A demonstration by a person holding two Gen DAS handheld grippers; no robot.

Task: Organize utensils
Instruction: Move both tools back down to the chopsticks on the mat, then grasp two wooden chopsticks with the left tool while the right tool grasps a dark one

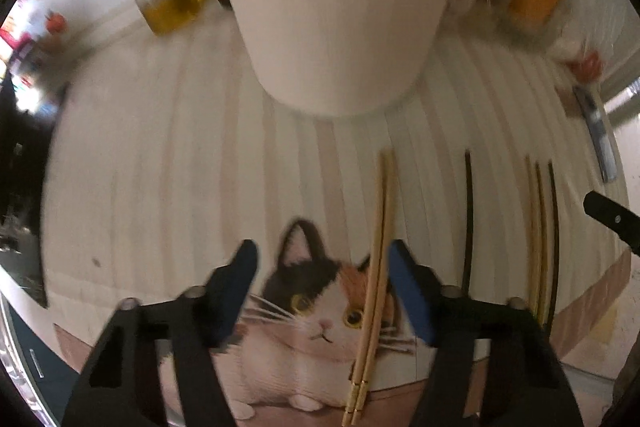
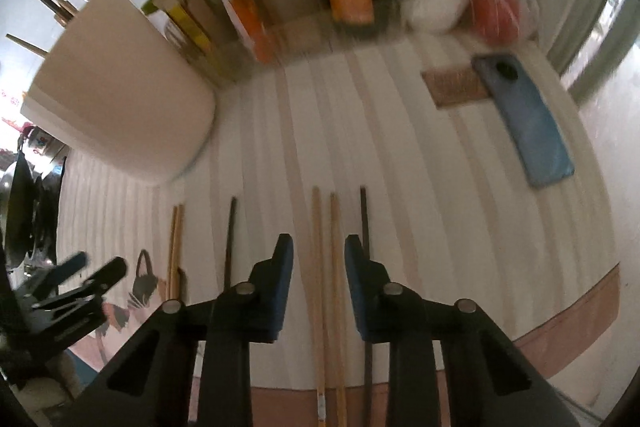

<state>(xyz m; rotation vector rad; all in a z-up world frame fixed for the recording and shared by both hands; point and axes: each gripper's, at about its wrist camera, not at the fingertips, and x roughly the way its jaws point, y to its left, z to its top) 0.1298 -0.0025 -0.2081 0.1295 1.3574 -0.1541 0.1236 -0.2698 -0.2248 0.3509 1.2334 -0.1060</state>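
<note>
The pick-up step is judged to be in hand. The left gripper (image 1: 320, 291) is poised over a pale pair of chopsticks (image 1: 376, 267) near the front edge of the tablecloth (image 1: 160, 167), pads parted, nothing grasped. The right gripper (image 2: 319, 287) straddles two wooden chopsticks (image 2: 326, 267), jaws clear of them, not yet clenched. Next, closing squarely is called for, then carrying to the holder (image 2: 120, 99) at the back.

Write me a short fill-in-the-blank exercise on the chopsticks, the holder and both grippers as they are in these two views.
1. The pale chopstick pair lies across a printed ____ on the mat.
2. The phone beside the mat is ____ in colour.
3. Between the right gripper fingers lie ____ light chopsticks.
4. The cream holder already contains ____.

Missing words: cat; blue; two; chopsticks
</note>
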